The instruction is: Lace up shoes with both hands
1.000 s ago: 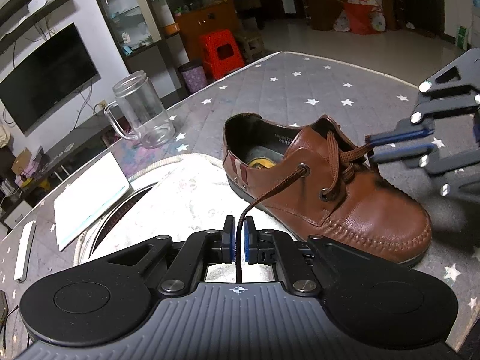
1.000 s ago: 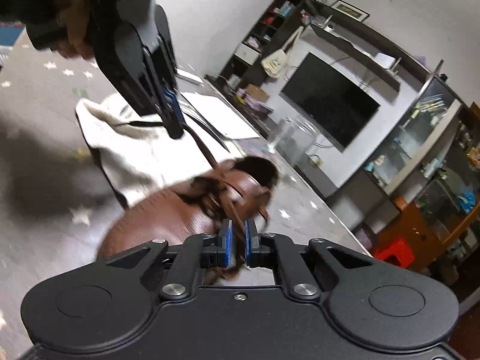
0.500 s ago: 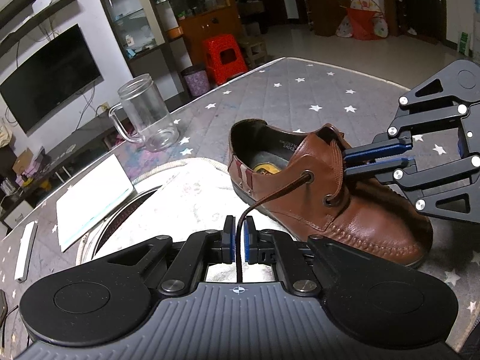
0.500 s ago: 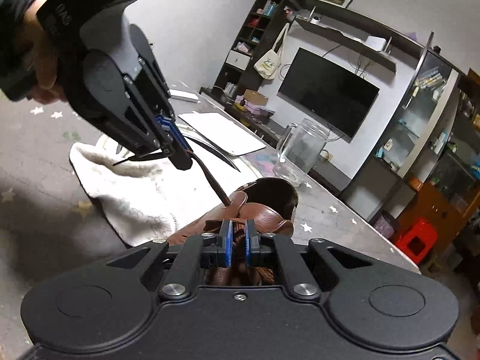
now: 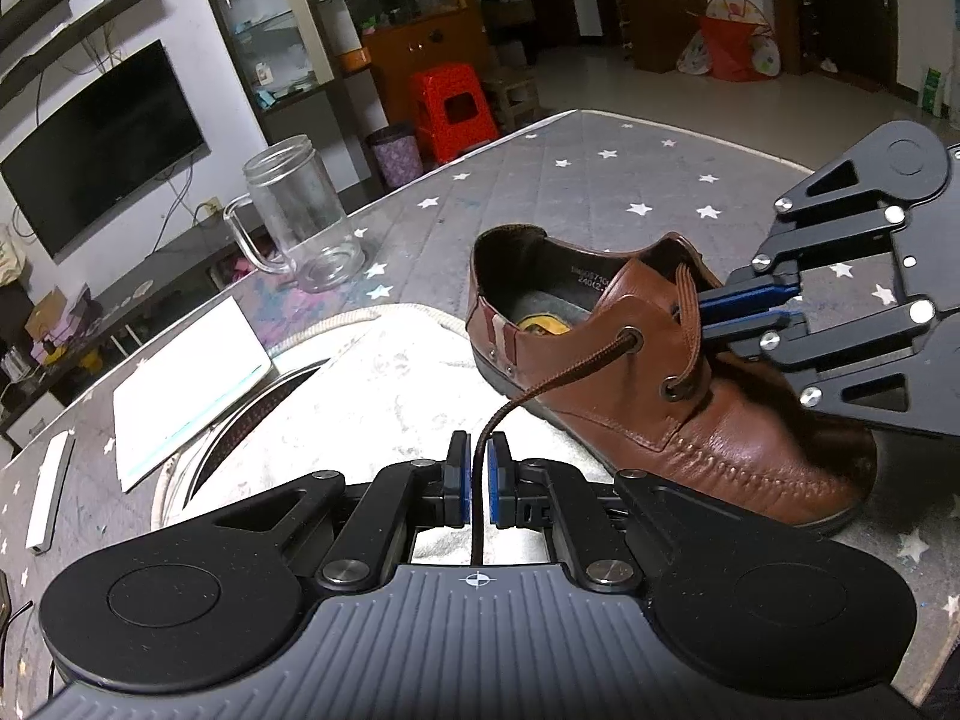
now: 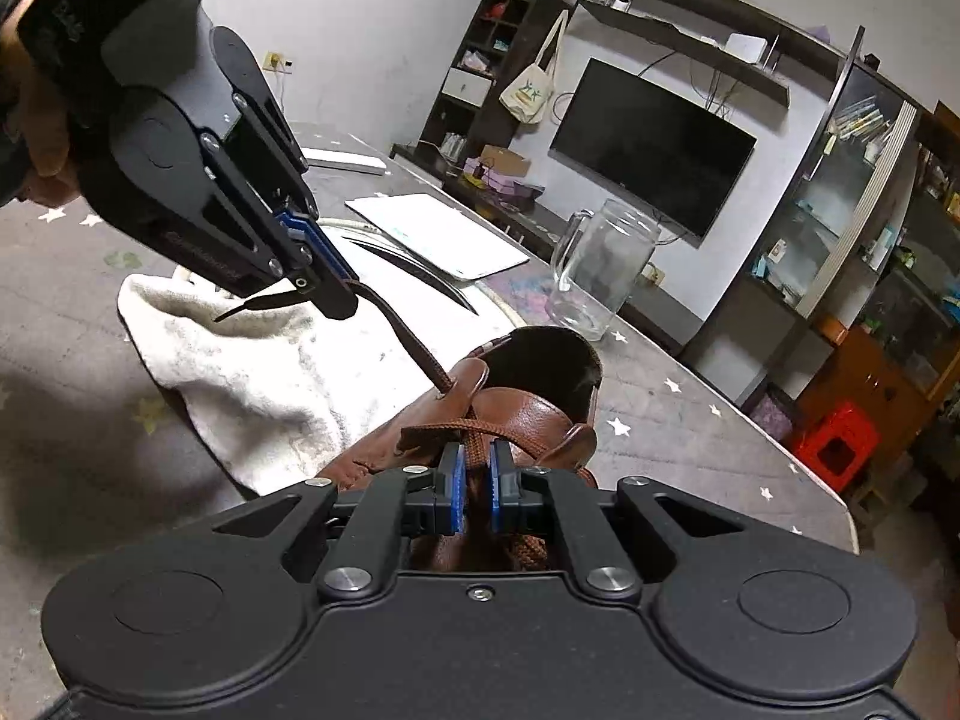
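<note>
A brown leather shoe (image 5: 660, 384) lies on the star-patterned table, toe to the right, partly on a white towel (image 5: 384, 396). A dark brown lace (image 5: 558, 378) runs taut from the shoe's upper near eyelet to my left gripper (image 5: 475, 459), which is shut on it. The right gripper (image 5: 708, 315) reaches in from the right over the shoe's tongue. In the right wrist view the right gripper (image 6: 474, 468) is shut on the other lace strand (image 6: 474, 444) above the shoe (image 6: 510, 408), and the left gripper (image 6: 336, 294) holds its lace at upper left.
A clear glass mug (image 5: 300, 222) stands behind the shoe at the left. White paper (image 5: 186, 378) and a white bar (image 5: 48, 498) lie at the left. A round dark object shows under the towel. A person's hand (image 6: 36, 120) holds the left gripper.
The right gripper has moved in over the shoe's tongue and rolled, pulling its lace strand closer to the eyelets. The left gripper and its lace have stayed put.
</note>
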### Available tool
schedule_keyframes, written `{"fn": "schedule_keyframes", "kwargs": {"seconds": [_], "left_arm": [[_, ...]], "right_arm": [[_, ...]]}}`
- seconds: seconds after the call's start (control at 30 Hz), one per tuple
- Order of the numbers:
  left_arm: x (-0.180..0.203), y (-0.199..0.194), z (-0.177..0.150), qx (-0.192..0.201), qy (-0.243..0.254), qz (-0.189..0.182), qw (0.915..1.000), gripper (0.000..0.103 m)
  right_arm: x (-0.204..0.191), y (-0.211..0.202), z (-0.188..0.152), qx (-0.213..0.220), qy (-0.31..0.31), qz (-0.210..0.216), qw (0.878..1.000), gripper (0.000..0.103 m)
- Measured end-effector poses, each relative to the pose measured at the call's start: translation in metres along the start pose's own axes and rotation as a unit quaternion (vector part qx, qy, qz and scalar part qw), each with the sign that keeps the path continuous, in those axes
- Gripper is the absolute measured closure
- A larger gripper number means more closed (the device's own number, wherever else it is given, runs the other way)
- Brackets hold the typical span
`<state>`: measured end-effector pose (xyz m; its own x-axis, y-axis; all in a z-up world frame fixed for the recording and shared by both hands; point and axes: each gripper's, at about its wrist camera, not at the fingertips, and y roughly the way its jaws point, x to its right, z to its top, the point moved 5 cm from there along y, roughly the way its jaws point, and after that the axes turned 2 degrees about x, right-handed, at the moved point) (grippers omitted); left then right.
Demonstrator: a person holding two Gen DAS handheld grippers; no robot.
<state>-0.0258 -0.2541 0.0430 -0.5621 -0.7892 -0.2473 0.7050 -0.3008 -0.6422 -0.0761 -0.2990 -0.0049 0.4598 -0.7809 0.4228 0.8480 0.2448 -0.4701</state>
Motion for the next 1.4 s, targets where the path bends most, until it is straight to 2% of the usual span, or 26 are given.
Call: {"fn": "schedule_keyframes", "kwargs": {"seconds": [0.17, 0.27, 0.3, 0.4, 0.6, 0.67, 1.03, 1.17, 1.27, 1.4], "left_arm": [[0.002, -0.002, 0.000, -0.001, 0.004, -0.001, 1.0000, 0.098], [0.004, -0.005, 0.000, -0.001, 0.006, -0.001, 1.0000, 0.096], [0.004, -0.005, 0.000, -0.001, 0.006, -0.002, 1.0000, 0.093], [0.009, -0.005, 0.000, 0.005, 0.009, 0.006, 0.9999, 0.067], [0.017, -0.010, 0.006, 0.017, 0.005, 0.001, 0.9998, 0.060], [0.025, -0.012, 0.011, 0.022, 0.011, -0.010, 0.9996, 0.059], [0.074, -0.006, 0.040, 0.045, 0.049, -0.070, 0.9953, 0.059], [0.082, 0.005, 0.049, 0.042, 0.052, -0.079, 0.9946, 0.059], [0.083, 0.009, 0.052, 0.040, 0.051, -0.082, 0.9946, 0.059], [0.082, 0.012, 0.054, 0.036, 0.047, -0.088, 0.9944, 0.059]], "right_arm": [[-0.003, 0.009, 0.001, -0.007, -0.011, 0.006, 1.000, 0.095], [-0.005, 0.011, 0.002, 0.002, -0.024, -0.005, 1.000, 0.096], [-0.008, 0.009, 0.003, 0.007, -0.031, -0.014, 0.999, 0.097], [-0.016, 0.001, 0.005, 0.021, -0.062, -0.046, 0.997, 0.099], [-0.032, -0.023, 0.005, 0.040, -0.141, -0.128, 0.981, 0.100], [-0.036, -0.024, 0.004, 0.042, -0.161, -0.152, 0.974, 0.100], [-0.017, -0.029, 0.033, 0.042, -0.149, -0.226, 0.962, 0.100], [-0.005, -0.034, 0.039, 0.051, -0.170, -0.266, 0.948, 0.100], [0.000, -0.036, 0.051, 0.056, -0.173, -0.285, 0.941, 0.100], [0.038, -0.048, 0.031, 0.059, -0.166, -0.320, 0.931, 0.100]]}}
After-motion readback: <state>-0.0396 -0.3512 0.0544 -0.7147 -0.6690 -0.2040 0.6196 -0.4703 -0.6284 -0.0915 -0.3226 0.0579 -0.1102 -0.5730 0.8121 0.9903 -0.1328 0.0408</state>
